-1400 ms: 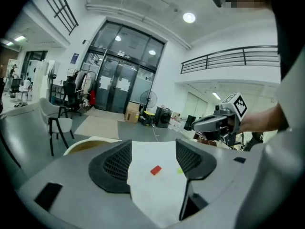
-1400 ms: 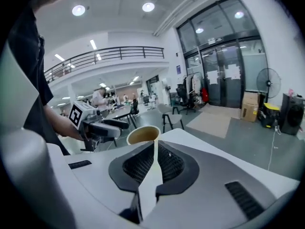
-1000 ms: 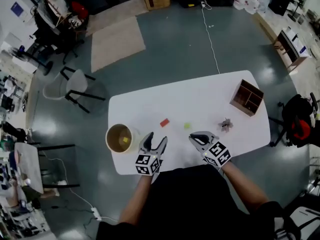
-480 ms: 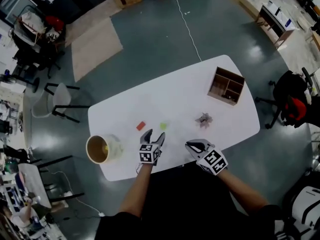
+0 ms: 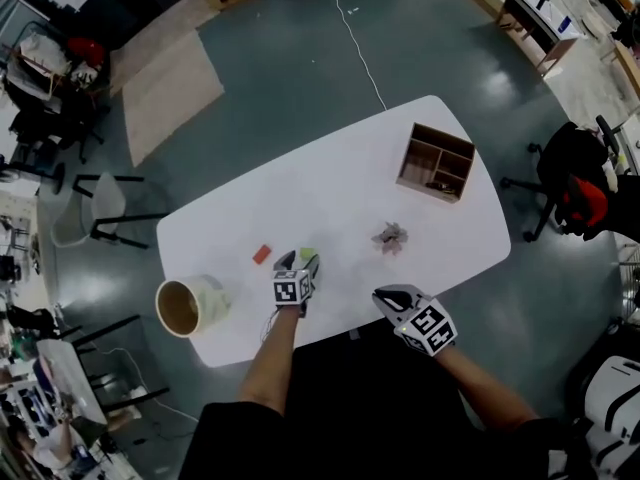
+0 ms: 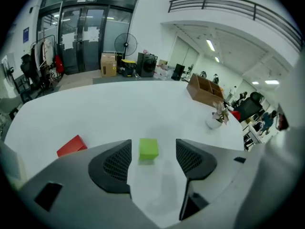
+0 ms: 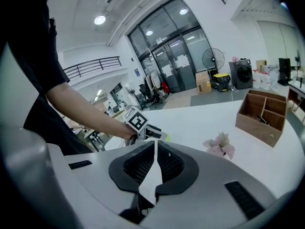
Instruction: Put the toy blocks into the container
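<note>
**Green block framed by the spread left tongs**

The left gripper (image 6: 153, 159) points down at the white table (image 5: 330, 188), its jaws spread wide. The green block (image 6: 148, 148) lies on the table between their tips, clear of both pads. The red block (image 5: 262, 254) lies at the gripper's 10 o'clock, just apart. The container (image 5: 213, 294), a tan cup, stands at 8 o'clock on the table, near its edge.

The right gripper (image 7: 155, 149) hangs at the table's 6 o'clock edge, jaws pressed together on nothing. Each gripper's cube carries black-and-white square markers. A pink flower (image 5: 389, 236) stands at the left gripper's 3 o'clock, and a wooden box (image 5: 436, 162) with compartments at the table's 2 o'clock.
</note>
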`<state>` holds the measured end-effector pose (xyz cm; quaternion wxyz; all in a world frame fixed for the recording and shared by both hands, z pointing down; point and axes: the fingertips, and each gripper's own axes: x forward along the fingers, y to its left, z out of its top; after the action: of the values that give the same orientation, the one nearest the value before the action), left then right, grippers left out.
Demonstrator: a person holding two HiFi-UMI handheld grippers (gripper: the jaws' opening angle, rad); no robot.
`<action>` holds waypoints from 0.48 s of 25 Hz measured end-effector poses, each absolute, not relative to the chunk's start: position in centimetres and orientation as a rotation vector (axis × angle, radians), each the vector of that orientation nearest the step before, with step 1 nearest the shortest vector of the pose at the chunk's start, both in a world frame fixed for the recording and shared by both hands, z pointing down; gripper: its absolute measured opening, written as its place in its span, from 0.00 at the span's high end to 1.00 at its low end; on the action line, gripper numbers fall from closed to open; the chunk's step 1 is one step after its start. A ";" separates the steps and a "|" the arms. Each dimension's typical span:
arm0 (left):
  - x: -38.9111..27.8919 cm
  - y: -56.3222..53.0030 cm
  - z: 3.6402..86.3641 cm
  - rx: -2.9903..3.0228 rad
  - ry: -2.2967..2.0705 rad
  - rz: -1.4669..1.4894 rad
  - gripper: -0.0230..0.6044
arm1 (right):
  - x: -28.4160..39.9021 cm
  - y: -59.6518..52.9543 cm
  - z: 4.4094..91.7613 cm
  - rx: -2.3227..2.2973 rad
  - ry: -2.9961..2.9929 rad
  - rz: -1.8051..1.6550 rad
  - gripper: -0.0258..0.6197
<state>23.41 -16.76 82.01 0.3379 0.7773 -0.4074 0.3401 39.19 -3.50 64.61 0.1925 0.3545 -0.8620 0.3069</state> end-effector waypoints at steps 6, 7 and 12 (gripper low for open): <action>23.0 -17.2 84.3 1.985 -1.080 0.940 0.54 | 41.3 -3.7 65.2 1.075 -2.369 0.897 0.94; 23.1 -17.4 84.3 1.993 -1.077 0.940 0.54 | 41.3 -3.9 65.1 1.085 -2.366 0.903 0.94; 23.4 -17.6 84.6 2.017 -1.045 0.989 0.68 | 41.0 -4.5 64.3 1.109 -2.372 0.895 0.94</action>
<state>23.40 -17.56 84.60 0.3260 0.7697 -0.3986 0.3775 40.96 -4.54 64.32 0.1862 0.3936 -0.8422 0.3179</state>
